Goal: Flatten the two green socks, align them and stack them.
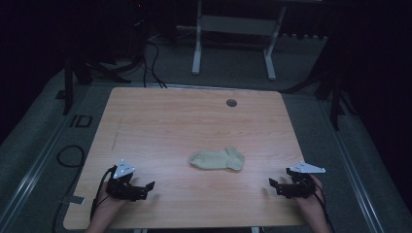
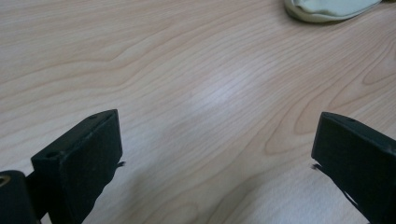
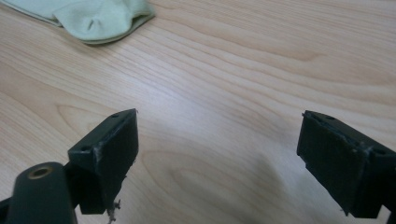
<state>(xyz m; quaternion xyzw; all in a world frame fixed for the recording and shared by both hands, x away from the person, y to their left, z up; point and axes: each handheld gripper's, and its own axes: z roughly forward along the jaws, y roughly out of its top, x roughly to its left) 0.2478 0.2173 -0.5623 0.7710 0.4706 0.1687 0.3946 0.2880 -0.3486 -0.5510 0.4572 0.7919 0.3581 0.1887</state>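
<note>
A pale green sock (image 1: 217,159) lies flat near the middle of the tabletop (image 1: 170,116), a little toward the near edge, one end toward the left edge and the other toward the right. It rests between the two tongs and well apart from both, so either one could likely reach it with a short move inward.

The left tongs (image 1: 147,188) sit by the near left corner, jaws spread wide with nothing between them; in the left gripper view bare wood fills the gap and one end of the sock (image 2: 329,9) shows far off. The right tongs (image 1: 275,185) sit by the near right corner, likewise wide open and empty, aimed at the sock's other end (image 3: 93,18).

The surface is light wood grain with a small round grommet (image 1: 231,102) near the far edge. Beyond it the room is dim, with grey carpet, cables (image 1: 153,63) and a white desk frame (image 1: 233,39).
</note>
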